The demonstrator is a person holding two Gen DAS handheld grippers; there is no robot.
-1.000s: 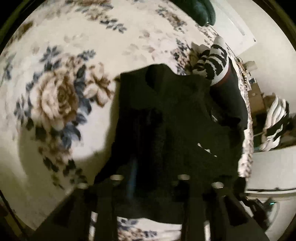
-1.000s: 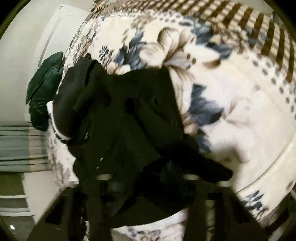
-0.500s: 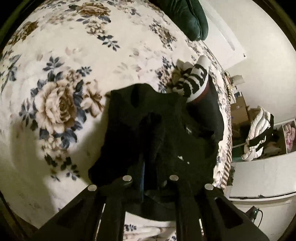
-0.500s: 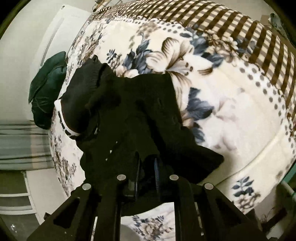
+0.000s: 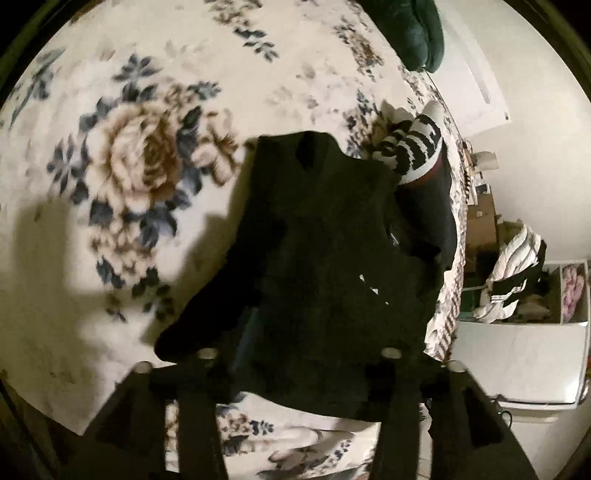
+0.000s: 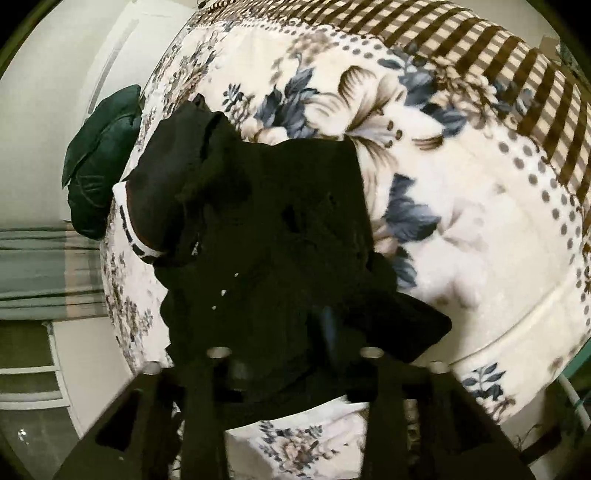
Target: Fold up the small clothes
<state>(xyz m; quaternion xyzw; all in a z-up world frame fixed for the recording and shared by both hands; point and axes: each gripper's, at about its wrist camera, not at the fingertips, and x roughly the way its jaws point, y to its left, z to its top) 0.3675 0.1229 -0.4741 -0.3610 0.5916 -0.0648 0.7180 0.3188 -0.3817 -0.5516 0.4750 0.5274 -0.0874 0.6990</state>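
A small black garment point(image 5: 317, 258) lies bunched on a floral blanket point(image 5: 140, 155); it also shows in the right wrist view point(image 6: 280, 236). My left gripper point(image 5: 295, 350) is open, its fingers spread wide over the garment's near edge. My right gripper point(image 6: 291, 347) is open too, its fingers spread over the garment's near edge. Neither holds cloth. The fingertips are dark against the black fabric and hard to make out.
A black-and-white striped sock point(image 5: 413, 147) and another dark piece point(image 5: 436, 206) lie past the garment. A dark green cushion point(image 5: 417, 33) sits at the bed's far end, also in the right wrist view point(image 6: 99, 173). The bed edge and a white cabinet point(image 5: 517, 362) are at right.
Both grippers were shut on the garment's near edge half a second ago; now both have opened wide and let it go. The garment lies lower on the blanket.
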